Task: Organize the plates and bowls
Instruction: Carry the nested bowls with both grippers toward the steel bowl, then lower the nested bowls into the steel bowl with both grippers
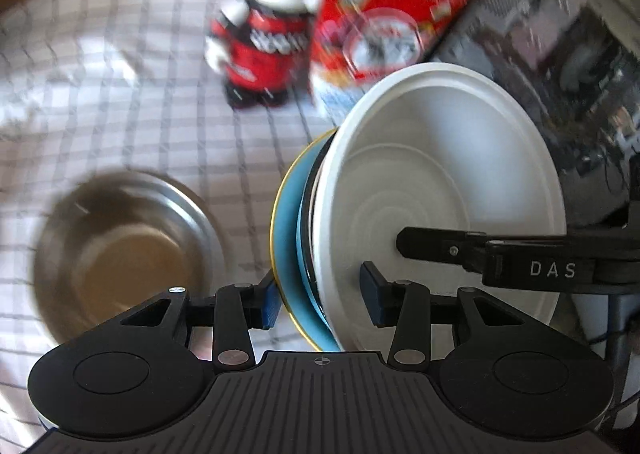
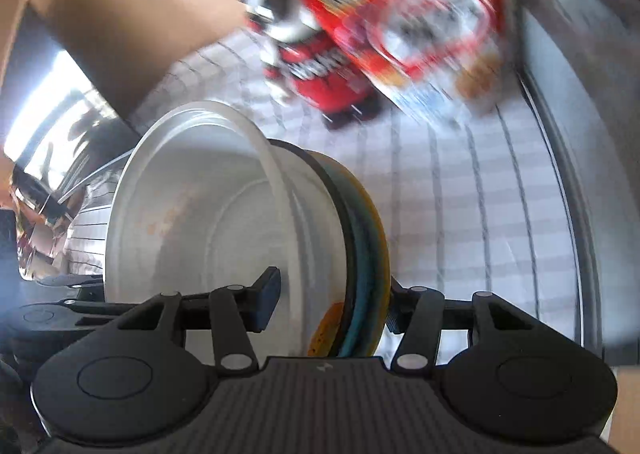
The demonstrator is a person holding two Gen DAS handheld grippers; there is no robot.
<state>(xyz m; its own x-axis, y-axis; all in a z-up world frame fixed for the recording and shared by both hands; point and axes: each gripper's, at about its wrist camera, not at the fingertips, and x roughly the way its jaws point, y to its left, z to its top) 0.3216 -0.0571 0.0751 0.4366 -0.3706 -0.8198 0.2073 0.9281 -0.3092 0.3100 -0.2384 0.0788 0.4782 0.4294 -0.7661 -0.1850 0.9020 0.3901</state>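
the checked cloth [image 1: 120,53] covers the table and fills most of the left wrist view; it also shows in the right wrist view [image 2: 460,193]. a dark reflective panel [image 1: 560,73] stands at the far right of the left wrist view.

the stack of dishes [image 1: 320,234] is held on edge between both tools, clear of the cloth. its top piece is a white bowl [image 1: 440,173], also seen from the other side [image 2: 192,213]. under it lie a dark-rimmed piece, too hidden to name, and a blue plate [image 1: 286,238] with a yellow rim.

a steel bowl [image 1: 120,250] sits upright on the cloth at the near left, well apart from the stack and blurred.

a red box [image 1: 380,13] and a red, white and black figure [image 1: 268,25] stand on the far side of the cloth, just beside each other; both are blurred.

the left gripper [image 1: 320,298] is pinching the near edge of the stack: one pad sits against the blue plate's underside, the other inside the white bowl. the right gripper [image 2: 332,306] is pinching the opposite edge of the same stack in the same manner, one pad inside the white bowl and one behind the plate. its finger also enters the left wrist view from the right.
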